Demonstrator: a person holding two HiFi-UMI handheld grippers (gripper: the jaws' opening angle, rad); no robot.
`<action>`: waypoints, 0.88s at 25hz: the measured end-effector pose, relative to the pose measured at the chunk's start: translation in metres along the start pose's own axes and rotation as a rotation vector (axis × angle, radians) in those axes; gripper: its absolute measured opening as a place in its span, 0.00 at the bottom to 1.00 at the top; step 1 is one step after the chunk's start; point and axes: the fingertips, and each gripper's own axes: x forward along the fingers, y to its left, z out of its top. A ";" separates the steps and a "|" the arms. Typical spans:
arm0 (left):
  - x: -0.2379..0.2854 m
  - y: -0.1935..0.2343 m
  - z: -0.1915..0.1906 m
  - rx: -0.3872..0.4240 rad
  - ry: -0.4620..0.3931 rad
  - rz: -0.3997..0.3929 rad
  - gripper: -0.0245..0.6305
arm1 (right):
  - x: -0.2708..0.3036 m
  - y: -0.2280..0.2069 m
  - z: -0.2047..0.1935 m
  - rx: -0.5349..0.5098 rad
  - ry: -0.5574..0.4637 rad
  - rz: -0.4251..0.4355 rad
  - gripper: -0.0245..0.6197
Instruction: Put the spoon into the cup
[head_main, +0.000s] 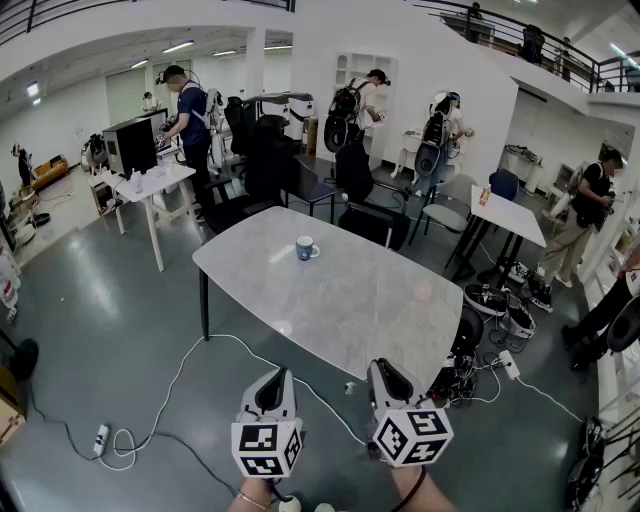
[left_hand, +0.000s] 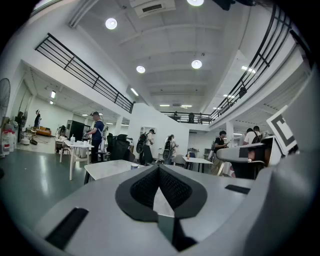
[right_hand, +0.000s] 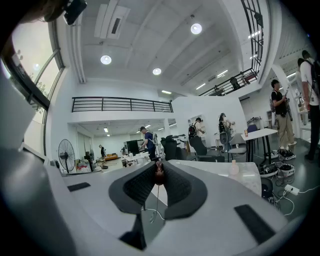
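Note:
A white cup (head_main: 306, 248) with a blue band stands at the far side of the grey marble table (head_main: 340, 310). Both grippers hover level over the floor in front of the table's near edge, well short of the cup. My right gripper (head_main: 383, 368) is shut on the spoon (right_hand: 159, 173). Its small dark reddish-brown end sticks up between the jaw tips, and a thin stem runs down behind them. In the head view the spoon is too small to make out. My left gripper (head_main: 278, 375) is shut, its pads (left_hand: 172, 187) meeting at the tip with nothing between them.
A small pale pink bottle (head_main: 424, 290) stands on the table's right part. White cables and a power strip (head_main: 100, 438) lie on the floor to the left of the grippers. Dark chairs (head_main: 372, 222) stand behind the table, with several people and other tables further back.

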 end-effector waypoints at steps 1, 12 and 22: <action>0.001 0.003 0.000 0.001 0.000 -0.001 0.05 | 0.002 0.002 -0.001 0.001 0.000 -0.002 0.14; 0.004 0.041 0.004 -0.004 -0.004 -0.014 0.05 | 0.024 0.022 -0.005 0.039 -0.011 -0.026 0.14; 0.014 0.078 0.001 -0.026 0.013 -0.014 0.05 | 0.044 0.029 -0.012 0.048 -0.002 -0.075 0.14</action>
